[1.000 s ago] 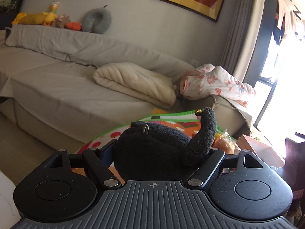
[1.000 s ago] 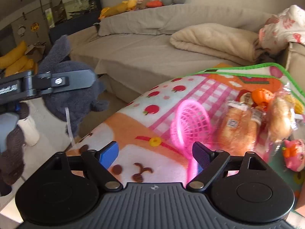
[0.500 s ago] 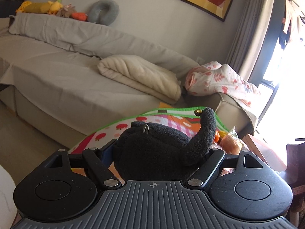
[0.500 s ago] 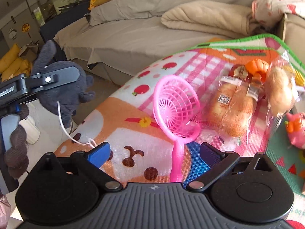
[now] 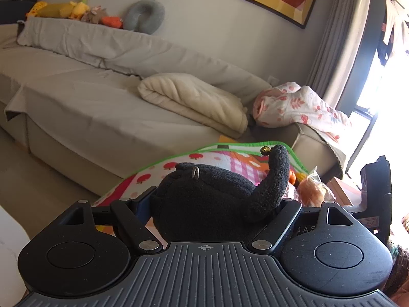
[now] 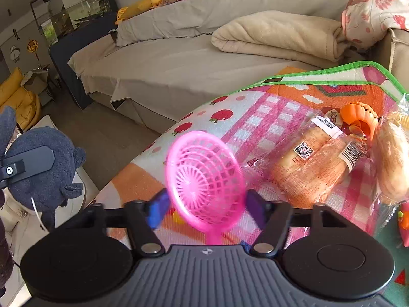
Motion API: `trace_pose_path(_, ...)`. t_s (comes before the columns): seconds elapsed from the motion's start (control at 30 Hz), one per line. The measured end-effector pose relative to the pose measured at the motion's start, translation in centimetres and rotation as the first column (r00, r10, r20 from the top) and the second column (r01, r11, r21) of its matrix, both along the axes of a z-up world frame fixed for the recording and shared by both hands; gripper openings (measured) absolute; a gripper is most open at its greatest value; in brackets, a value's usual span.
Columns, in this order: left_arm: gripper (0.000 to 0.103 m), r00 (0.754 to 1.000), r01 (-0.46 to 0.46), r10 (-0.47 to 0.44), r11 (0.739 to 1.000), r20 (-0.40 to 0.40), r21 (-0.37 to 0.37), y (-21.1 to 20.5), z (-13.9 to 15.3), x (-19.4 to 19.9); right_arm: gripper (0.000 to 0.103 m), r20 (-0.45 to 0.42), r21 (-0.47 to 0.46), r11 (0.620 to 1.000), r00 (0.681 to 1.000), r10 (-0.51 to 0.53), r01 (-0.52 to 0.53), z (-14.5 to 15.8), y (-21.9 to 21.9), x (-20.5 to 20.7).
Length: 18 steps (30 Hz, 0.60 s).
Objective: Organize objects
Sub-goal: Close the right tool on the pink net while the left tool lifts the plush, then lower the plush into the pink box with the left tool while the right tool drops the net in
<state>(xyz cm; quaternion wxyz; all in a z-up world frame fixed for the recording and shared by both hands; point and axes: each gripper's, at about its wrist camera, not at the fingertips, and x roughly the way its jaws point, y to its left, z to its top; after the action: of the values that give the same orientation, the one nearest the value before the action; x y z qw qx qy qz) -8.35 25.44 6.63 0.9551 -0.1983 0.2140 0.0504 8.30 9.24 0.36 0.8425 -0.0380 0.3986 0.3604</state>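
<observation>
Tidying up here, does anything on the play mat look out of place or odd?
Yes. Wrapped bread rolls lie on the play mat among toys, next to an orange toy. The pink strainer stands tipped up on its edge rather than lying flat.

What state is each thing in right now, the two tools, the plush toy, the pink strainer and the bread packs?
Left tool: shut on the dark plush toy, held off the mat.
Right tool: jaws just been closing around the pink strainer; contact too blurred to tell.
Pink strainer: tilted, bowl between the jaws.
Bread packs: sealed in wrap, lying on the play mat.
Cream blanket: folded on the sofa.
</observation>
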Motion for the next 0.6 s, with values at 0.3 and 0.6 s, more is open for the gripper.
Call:
trace_pose_path(0.3,0.084,0.995,0.095,-0.096,0.995,0.015,0.015,-3.5,1.1,-0.9,0.011,0.100,-0.048,0.999,0.995,0.007,-0.002,3.3,-4.4,-6.7)
trace_pose_path(0.6,0.084,0.929,0.370,-0.370,0.929,0.011,0.013,-11.7,3.4,0.6,0.008,0.217,-0.055,0.987,0.967,-0.135,0.151,7.9,-15.1,-15.7)
